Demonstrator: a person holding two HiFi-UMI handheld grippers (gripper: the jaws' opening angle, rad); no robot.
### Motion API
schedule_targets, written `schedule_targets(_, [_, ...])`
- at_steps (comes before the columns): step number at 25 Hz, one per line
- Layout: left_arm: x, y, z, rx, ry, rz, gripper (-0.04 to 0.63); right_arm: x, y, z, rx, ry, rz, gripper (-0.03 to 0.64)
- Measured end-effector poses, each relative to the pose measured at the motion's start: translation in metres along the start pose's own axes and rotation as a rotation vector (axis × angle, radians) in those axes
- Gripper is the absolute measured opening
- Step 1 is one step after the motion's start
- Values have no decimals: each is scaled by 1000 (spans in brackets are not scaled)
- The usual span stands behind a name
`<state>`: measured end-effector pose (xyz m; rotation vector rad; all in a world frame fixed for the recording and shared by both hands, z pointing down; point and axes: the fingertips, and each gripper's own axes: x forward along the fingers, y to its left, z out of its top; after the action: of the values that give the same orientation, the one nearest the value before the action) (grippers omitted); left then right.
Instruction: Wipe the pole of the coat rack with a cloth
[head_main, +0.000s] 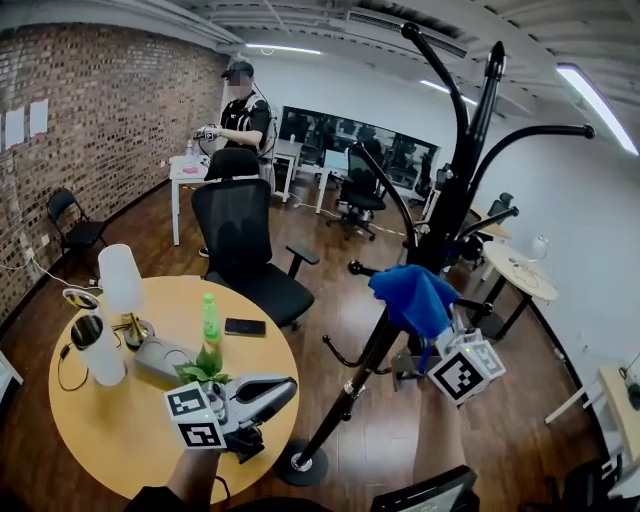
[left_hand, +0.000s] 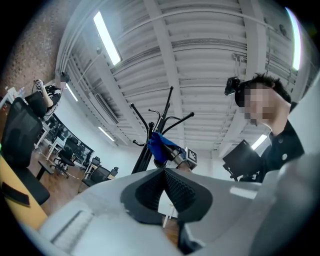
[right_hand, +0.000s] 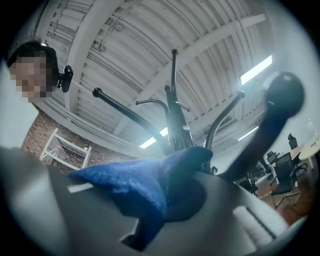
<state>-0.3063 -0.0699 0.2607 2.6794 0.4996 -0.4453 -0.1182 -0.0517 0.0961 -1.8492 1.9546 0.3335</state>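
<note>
A person's right gripper (head_main: 437, 335) is clamped on a bunched blue cloth (head_main: 410, 295), which sits against the black pole (head_main: 455, 190) of a coat rack (head_main: 300, 462) about halfway up, just beneath the lower curved hooks. In the right gripper view, the cloth fills the gap between the jaws and spills over them, with the pole rising directly behind it. The rack leans across the head view, its round base on the wood floor beside a round wooden surface (head_main: 120, 420).

The left gripper (head_main: 285, 385) hovers low over the near edge of that surface, well apart from the rack. Its jaws are pressed together with nothing between them, and its marker cube faces the camera.

On the surface stand a white lamp (head_main: 120, 280), a green bottle (head_main: 211, 320), a small plant (head_main: 203, 368) and a dark phone (head_main: 245, 327). A black office chair (head_main: 245, 240) is drawn up on the far side. In the background, another person (head_main: 240, 115) stands at a white desk near a brick wall.
</note>
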Motion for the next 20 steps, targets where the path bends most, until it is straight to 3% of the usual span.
schedule_targets(5, [5,6,-13,-35,13,7,-7,-39,-18,-88,74,130,-38,23])
schedule_targets(9, [11,7,-23,-55,29,8,-6,-81,-30,-172,198,250,-56,21])
schedule_targets(14, [14,5,-29,-75,45,11,-8,-129,-36,-273,305,445,-98,21])
schedule_targets(17, [15,3,-33,-80,59,9,-7,-146,-38,-288,460,407,-127,21])
schedule_targets(20, [17,3,-34,-81,62,16,-6,-150,-31,-281,486,428,-95,21])
